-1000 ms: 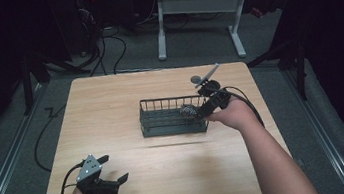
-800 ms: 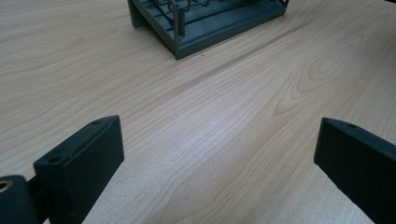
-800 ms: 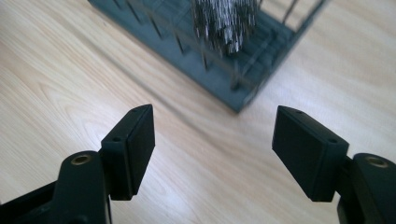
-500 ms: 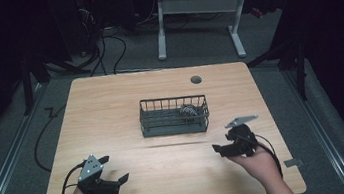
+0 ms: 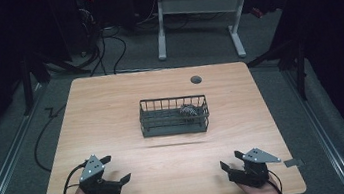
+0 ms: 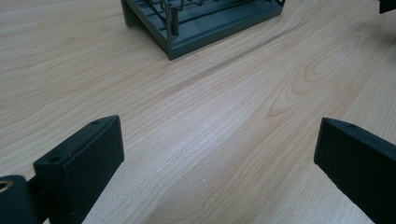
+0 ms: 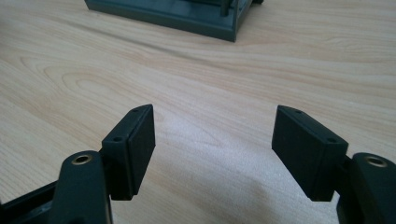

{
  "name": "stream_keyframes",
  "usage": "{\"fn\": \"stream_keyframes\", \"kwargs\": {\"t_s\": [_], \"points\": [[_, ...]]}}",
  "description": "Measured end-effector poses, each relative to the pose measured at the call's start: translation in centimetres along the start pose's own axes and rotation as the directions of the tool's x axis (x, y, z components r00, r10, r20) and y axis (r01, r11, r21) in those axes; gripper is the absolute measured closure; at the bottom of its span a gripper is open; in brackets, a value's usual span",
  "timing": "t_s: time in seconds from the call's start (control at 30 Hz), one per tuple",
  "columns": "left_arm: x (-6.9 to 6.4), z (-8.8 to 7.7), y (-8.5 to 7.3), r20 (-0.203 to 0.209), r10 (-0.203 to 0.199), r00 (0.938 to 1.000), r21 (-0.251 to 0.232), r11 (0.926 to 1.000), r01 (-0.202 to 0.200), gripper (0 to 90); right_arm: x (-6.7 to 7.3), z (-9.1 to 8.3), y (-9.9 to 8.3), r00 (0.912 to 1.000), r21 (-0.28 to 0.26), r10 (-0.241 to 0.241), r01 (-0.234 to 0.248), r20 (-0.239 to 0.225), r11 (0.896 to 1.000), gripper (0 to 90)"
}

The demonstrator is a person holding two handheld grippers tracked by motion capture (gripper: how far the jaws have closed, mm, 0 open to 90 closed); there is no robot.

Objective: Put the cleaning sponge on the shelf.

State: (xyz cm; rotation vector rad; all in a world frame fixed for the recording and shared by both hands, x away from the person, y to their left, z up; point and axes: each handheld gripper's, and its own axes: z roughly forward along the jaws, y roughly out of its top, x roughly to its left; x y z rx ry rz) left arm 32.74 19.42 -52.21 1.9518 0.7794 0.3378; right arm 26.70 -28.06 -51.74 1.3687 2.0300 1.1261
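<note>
High view: the wire basket (image 5: 174, 116) stands mid-table with a small striped object (image 5: 189, 110) inside, well ahead of both pairs of jaws. Left gripper (image 5: 119, 175) rests wide open over bare wood. Right gripper (image 5: 227, 163), jaws just opening and empty, has the basket beyond its tips.

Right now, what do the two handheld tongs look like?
Both the left tongs and right tongs are black, each topped by a grey three-cornered plate and ending in two flat rectangular pads with small screw holes. A black cable trails from each. No sleeves show.
</note>
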Motion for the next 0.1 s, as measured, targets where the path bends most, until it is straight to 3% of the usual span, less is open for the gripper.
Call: {"fn": "stream_keyframes", "kwargs": {"t_s": [0.1], "points": [[-0.12,0.05,0.05,0.003,0.004,1.0,-0.001,1.0,-0.004,2.2,0.04,0.06,0.11,0.9998,-0.012,-0.018,0.018,0.001,1.0,29.5]]}}
